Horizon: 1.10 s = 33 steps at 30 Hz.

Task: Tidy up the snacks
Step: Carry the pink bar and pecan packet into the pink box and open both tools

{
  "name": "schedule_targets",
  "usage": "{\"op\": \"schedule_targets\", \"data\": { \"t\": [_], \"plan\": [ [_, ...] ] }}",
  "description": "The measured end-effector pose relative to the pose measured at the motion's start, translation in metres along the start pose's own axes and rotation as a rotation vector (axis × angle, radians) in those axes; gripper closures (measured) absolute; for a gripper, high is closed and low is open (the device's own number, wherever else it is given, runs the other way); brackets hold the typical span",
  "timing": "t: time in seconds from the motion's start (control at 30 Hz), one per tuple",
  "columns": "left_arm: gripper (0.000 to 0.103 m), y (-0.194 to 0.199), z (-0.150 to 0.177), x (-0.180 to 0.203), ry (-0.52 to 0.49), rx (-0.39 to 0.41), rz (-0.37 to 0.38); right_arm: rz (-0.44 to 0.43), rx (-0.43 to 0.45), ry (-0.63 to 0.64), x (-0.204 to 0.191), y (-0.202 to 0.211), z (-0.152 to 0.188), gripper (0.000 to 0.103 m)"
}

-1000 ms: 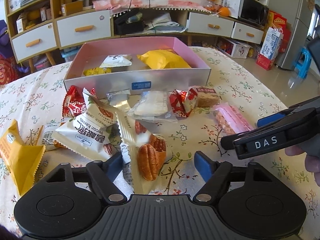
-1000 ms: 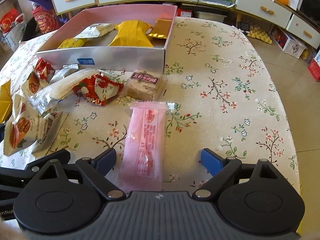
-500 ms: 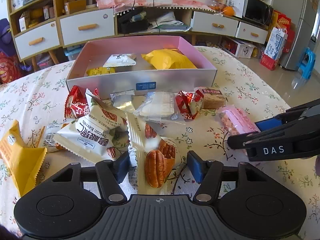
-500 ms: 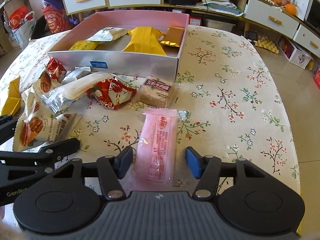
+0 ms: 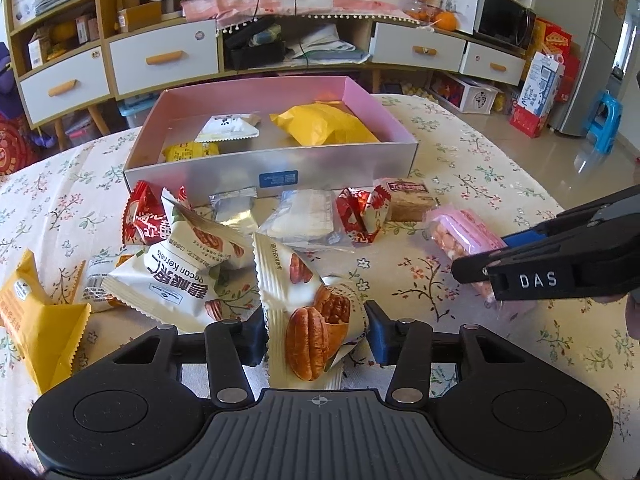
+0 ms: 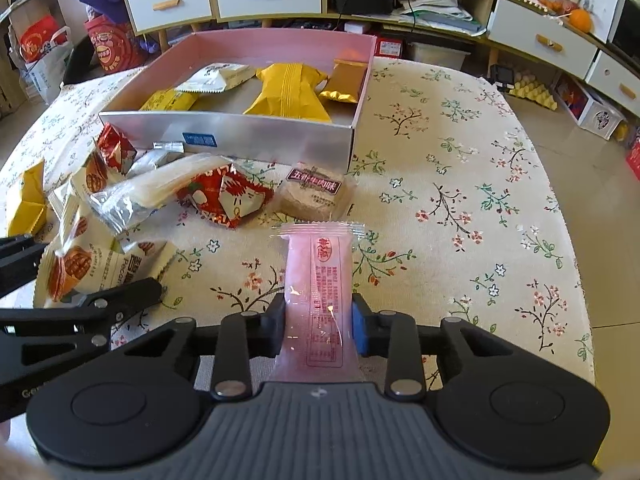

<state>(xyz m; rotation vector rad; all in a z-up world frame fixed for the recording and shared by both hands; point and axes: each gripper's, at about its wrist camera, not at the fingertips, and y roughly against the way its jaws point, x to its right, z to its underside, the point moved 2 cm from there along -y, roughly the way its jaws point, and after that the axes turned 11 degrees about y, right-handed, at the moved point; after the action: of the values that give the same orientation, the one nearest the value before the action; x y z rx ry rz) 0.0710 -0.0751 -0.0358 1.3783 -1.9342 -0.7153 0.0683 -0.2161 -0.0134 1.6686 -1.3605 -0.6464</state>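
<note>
My left gripper [image 5: 316,332] is shut on a white pecan kernel packet [image 5: 308,308] and holds it just above the floral tablecloth. My right gripper [image 6: 318,328] is shut on a long pink snack bar [image 6: 318,280], which also shows in the left wrist view [image 5: 460,236]. The pink-lined box [image 5: 272,172] stands beyond both grippers and holds a large yellow packet [image 5: 324,124], a white packet [image 5: 228,128] and a small yellow packet [image 5: 188,152]. In the right wrist view the box [image 6: 228,136] also holds a gold packet [image 6: 346,84].
Loose snacks lie in front of the box: a second pecan packet [image 5: 180,280], red packets [image 5: 360,216], a clear rice cracker pack [image 5: 304,216], a brown square cake [image 5: 408,200], a silver packet [image 5: 234,208] and an orange packet [image 5: 40,320]. The table edge [image 6: 576,280] runs at the right.
Both grippers have closed: the left on the pecan packet, the right on the pink bar. Both packets now sit slightly raised between the fingers.
</note>
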Motion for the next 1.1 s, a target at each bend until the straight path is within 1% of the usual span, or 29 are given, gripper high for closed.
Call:
{"op": "schedule_targets", "data": {
  "t": [0.27,0.5,0.87,1.1],
  "plan": [
    [0.058,0.01,-0.004,0.006,-0.02,0.002,0.033,0.001,0.028,-0.012,0.005,0.008,-0.005,0.074],
    [0.058,0.019,-0.008,0.012,-0.026,0.008,0.05,-0.004,0.071,-0.028,0.009,0.019,-0.013,0.074],
    [0.058,0.035,-0.024,0.019,-0.015,0.043,0.091,-0.004,0.133,-0.078,0.021,0.033,-0.031,0.074],
    [0.058,0.047,-0.035,0.018,-0.002,0.08,0.102,0.002,0.173,-0.081,0.023,0.041,-0.043,0.074]
  ]
}}
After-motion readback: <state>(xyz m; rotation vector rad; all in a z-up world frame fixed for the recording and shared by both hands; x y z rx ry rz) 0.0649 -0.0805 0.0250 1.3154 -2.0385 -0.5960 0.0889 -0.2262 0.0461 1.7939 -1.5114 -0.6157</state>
